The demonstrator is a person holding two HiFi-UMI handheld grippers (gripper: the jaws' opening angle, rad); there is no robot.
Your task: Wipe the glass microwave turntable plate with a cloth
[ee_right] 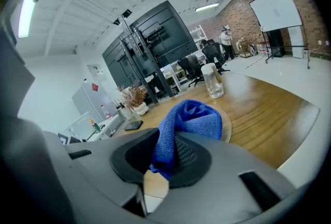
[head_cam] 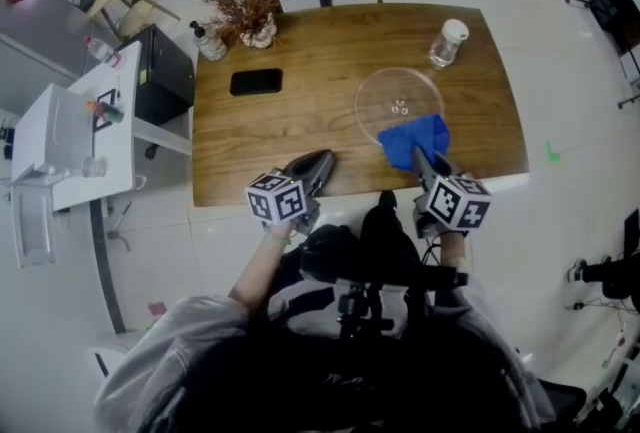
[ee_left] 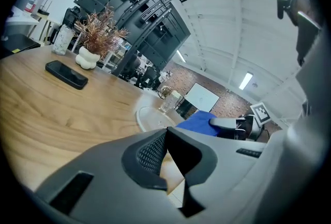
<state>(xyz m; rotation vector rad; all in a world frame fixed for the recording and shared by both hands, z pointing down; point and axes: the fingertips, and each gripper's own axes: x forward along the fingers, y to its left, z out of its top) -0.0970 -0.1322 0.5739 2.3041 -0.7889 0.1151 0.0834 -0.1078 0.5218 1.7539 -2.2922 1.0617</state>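
Note:
The clear glass turntable plate (head_cam: 397,99) lies flat on the wooden table (head_cam: 300,131), right of centre. A blue cloth (head_cam: 414,140) covers the plate's near edge. My right gripper (head_cam: 421,162) is shut on the cloth (ee_right: 190,120), which bunches up between its jaws, with the plate (ee_right: 225,125) just beyond. My left gripper (head_cam: 316,168) rests at the table's front edge, left of the plate, jaws together and holding nothing. From the left gripper view (ee_left: 164,153) the plate (ee_left: 151,117) and the cloth (ee_left: 197,122) lie ahead to the right.
A black phone (head_cam: 256,81) lies left of centre. A dried-flower vase (head_cam: 250,16) and a small bottle (head_cam: 208,42) stand at the back left corner. A clear jar with a white lid (head_cam: 448,43) stands behind the plate. A white side unit (head_cam: 75,126) stands left of the table.

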